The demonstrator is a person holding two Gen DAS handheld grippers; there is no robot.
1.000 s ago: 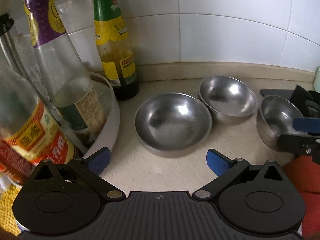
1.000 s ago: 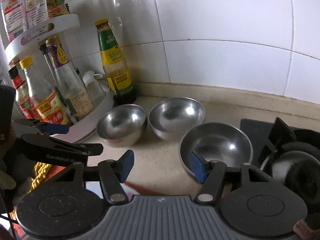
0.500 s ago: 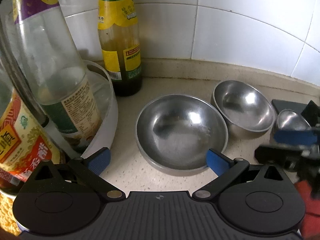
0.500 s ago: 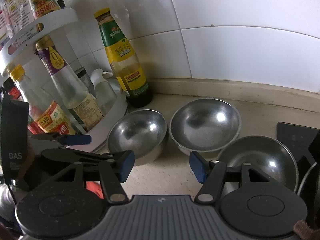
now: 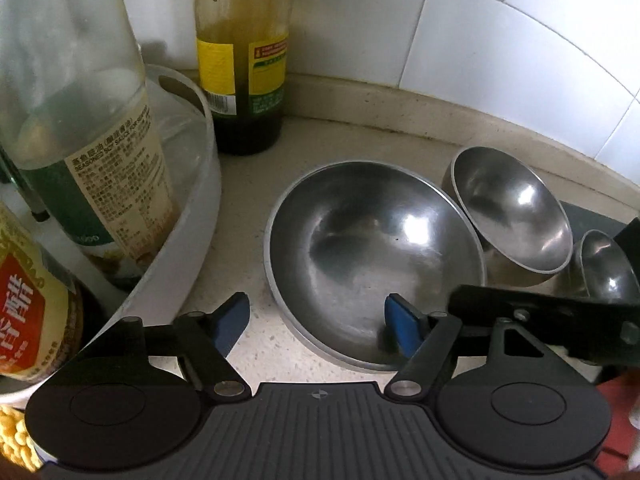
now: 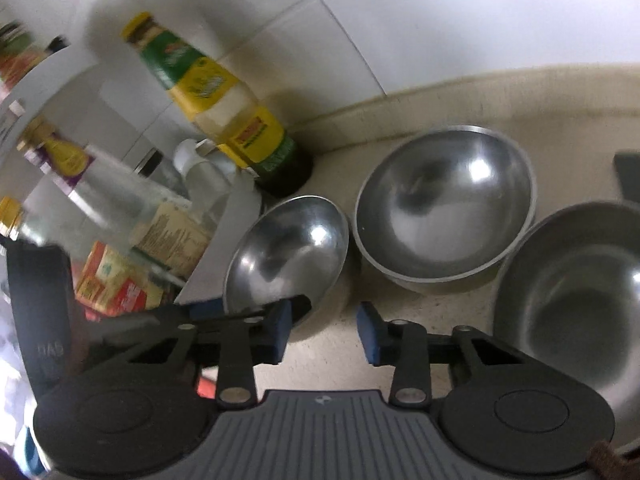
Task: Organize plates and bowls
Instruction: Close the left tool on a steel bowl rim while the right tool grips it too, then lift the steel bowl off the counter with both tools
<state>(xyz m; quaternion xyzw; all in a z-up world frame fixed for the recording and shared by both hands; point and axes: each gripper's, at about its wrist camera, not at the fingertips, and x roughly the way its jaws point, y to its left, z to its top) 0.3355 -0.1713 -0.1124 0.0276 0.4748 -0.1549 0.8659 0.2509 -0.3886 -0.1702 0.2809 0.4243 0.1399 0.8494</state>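
Three steel bowls stand on the beige counter. In the left wrist view the nearest bowl (image 5: 372,264) is large in front, a second bowl (image 5: 512,208) is behind it to the right, and a third bowl (image 5: 608,268) is at the right edge. My left gripper (image 5: 316,320) is open, its right finger inside the near bowl's rim and its left finger outside. In the right wrist view the same bowls are the left bowl (image 6: 284,256), middle bowl (image 6: 444,208) and right bowl (image 6: 572,300). My right gripper (image 6: 324,324) is open and empty over the counter between them.
A white round rack (image 5: 188,240) with sauce bottles (image 5: 92,152) stands at the left. A green and yellow bottle (image 5: 244,64) stands against the white tiled wall. A dark stove edge (image 5: 592,220) lies at the right. The right gripper's finger (image 5: 544,316) crosses the left view.
My left gripper has moved forward and down until its fingers straddle the near bowl's rim. My right gripper has swung left and tilted, now close beside the left gripper.
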